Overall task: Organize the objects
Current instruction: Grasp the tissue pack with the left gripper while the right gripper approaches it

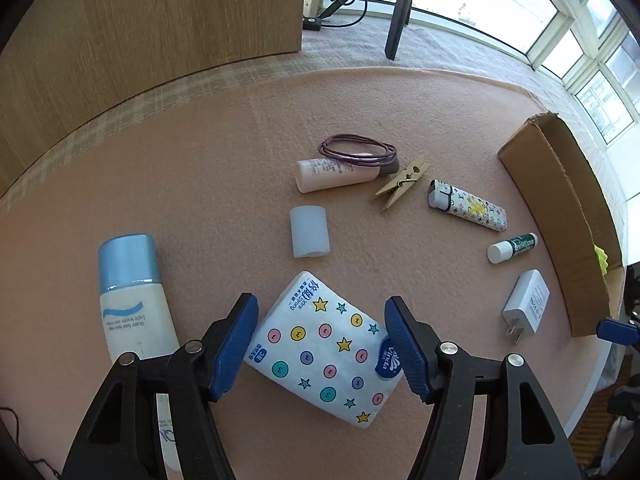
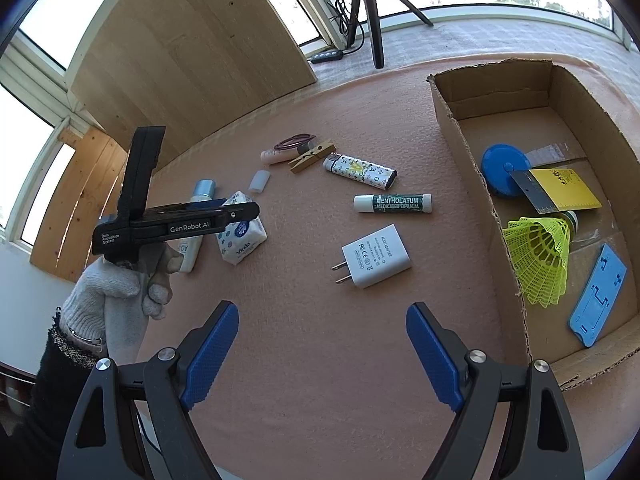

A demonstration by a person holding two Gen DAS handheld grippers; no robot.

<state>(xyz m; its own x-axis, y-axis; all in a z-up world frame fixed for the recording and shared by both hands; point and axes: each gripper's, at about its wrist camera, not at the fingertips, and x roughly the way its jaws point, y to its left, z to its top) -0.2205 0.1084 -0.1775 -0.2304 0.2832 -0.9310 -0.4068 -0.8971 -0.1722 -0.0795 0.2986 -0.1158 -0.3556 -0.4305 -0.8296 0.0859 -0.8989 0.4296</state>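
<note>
My left gripper (image 1: 320,316) is open, its blue pads on either side of a white tissue pack (image 1: 326,348) with coloured dots and stars that lies on the pink mat; contact is not clear. The pack also shows in the right wrist view (image 2: 240,236) under the left gripper (image 2: 244,210). My right gripper (image 2: 322,330) is open and empty above bare mat, short of a white charger plug (image 2: 376,256). A cardboard box (image 2: 472,148) at the right holds a yellow shuttlecock (image 2: 538,252), a blue disc, a yellow card and a blue phone stand.
On the mat lie a blue-capped lotion bottle (image 1: 132,292), a clear cap (image 1: 310,232), a small cream tube (image 1: 336,174) under hair ties, a wooden clothespin (image 1: 402,188), a patterned lighter (image 1: 468,210) and a lip balm (image 1: 512,246). A wooden panel (image 1: 152,20) stands behind.
</note>
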